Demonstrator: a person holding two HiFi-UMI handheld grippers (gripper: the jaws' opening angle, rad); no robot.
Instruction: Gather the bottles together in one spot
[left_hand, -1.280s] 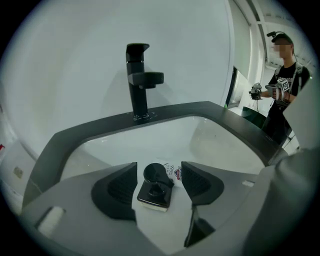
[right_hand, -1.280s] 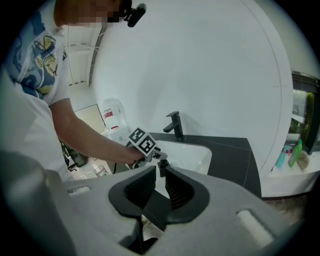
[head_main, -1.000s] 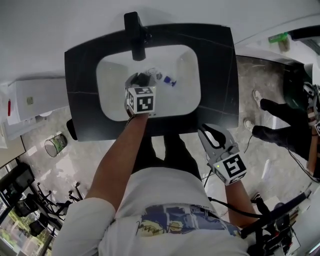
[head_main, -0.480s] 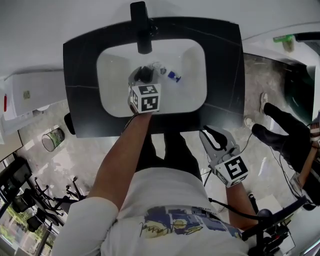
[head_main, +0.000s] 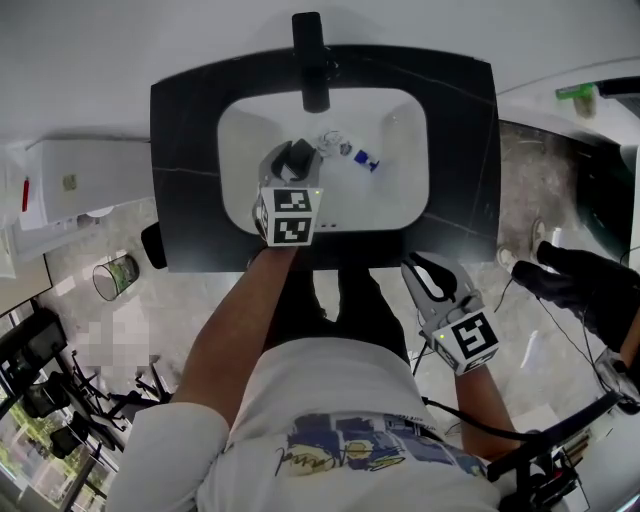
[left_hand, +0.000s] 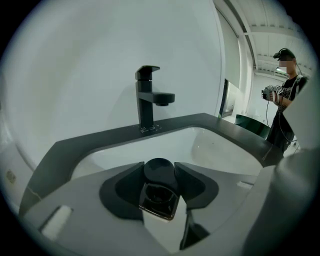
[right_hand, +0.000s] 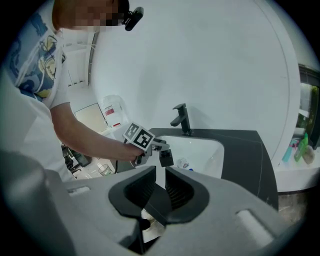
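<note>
My left gripper (head_main: 295, 160) hangs over the white basin (head_main: 395, 200) with a dark, square bottle (left_hand: 159, 197) between its jaws. Both jaws touch the bottle's round black cap (left_hand: 159, 171) and are closing on it. From the right gripper view the same bottle (right_hand: 166, 157) shows lifted clear of the basin. A small clear bottle with a blue cap (head_main: 365, 158) and another clear bottle (head_main: 330, 142) lie in the basin near the black faucet (head_main: 311, 60). My right gripper (head_main: 428, 278) waits below the counter's front edge, open by a narrow gap and holding nothing.
The basin sits in a black counter (head_main: 460, 150). To the left are a white box (head_main: 80, 185) and a small waste bin (head_main: 112, 275). A bystander's dark-clad legs (head_main: 590, 290) are at the right. A green bottle (head_main: 578, 93) stands on a far ledge.
My left gripper has drawn back toward the basin's front left with the dark bottle. The right gripper has hardly moved. The bystander at the right has shifted.
</note>
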